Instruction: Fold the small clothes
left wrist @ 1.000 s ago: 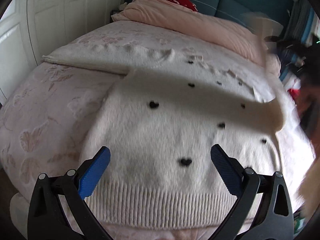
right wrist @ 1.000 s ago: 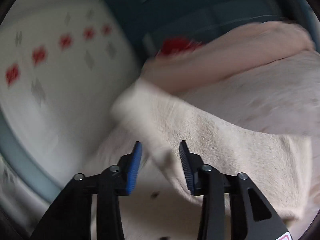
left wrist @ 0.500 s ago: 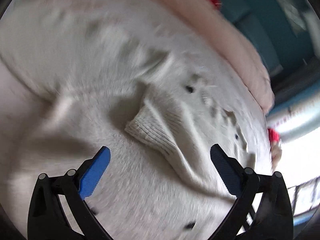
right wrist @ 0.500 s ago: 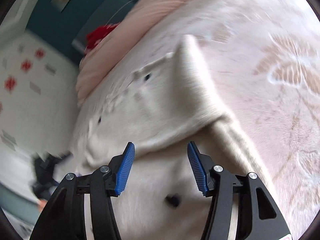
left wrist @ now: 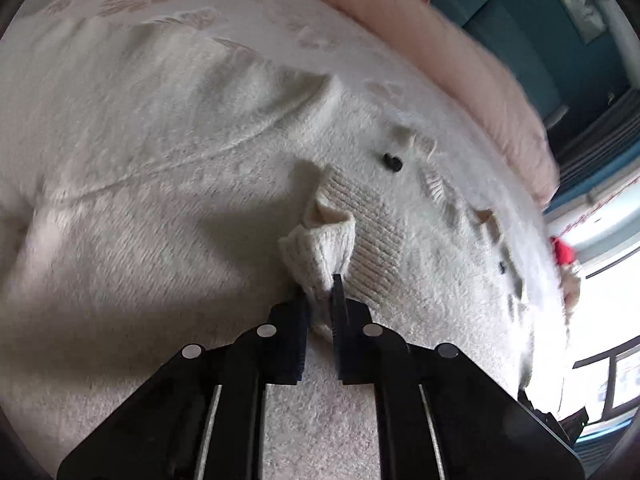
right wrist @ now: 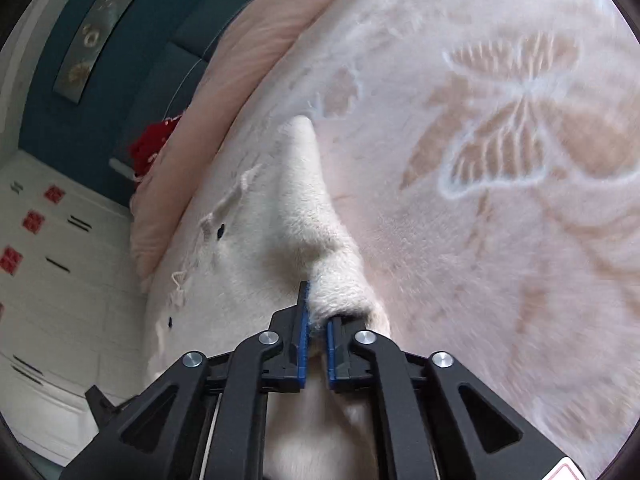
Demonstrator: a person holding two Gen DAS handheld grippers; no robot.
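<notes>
A fluffy cream sweater with small black heart dots lies spread on the bed. A sleeve is folded across its body, and the ribbed cuff lies on top. My left gripper is shut on the bunched edge of that cuff. In the right wrist view my right gripper is shut on a raised fold of the sweater at its side edge, beside the bedspread.
The bed is covered by a pale pink bedspread with butterfly patterns. A pink duvet roll lies along the far side, with a red item beyond it. White drawers and a teal wall stand behind.
Both grippers were open half a second ago. Now both have moved down onto the sweater and shut, the left on the sleeve cuff, the right on a fold at the side edge.
</notes>
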